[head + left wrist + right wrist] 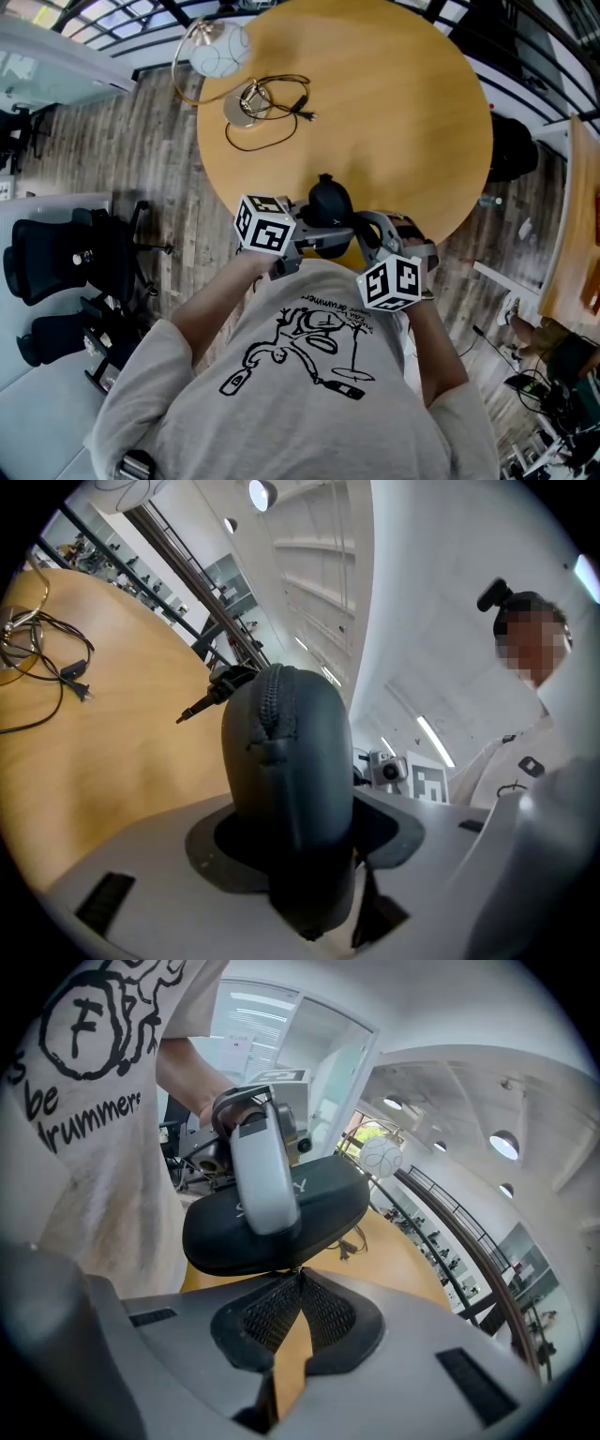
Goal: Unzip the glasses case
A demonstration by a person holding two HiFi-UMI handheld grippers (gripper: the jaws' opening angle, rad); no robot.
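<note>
A dark grey zipped glasses case (328,204) is held in the air over the near edge of the round wooden table (375,112). My left gripper (295,855) is shut on it, gripping across its body, with the zip seam (267,714) running up the end that faces the camera. In the right gripper view one white left finger (262,1180) lies over the case (319,1208). My right gripper (298,1274) is shut, its tips pinched on the small zipper pull at the case's lower edge. It sits just right of the case (361,246).
A glass globe lamp (217,49) and a tangled black cable with a plug (272,103) lie on the table's far left part. Black office chairs (56,258) stand on the wooden floor at the left. The person's torso is close behind both grippers.
</note>
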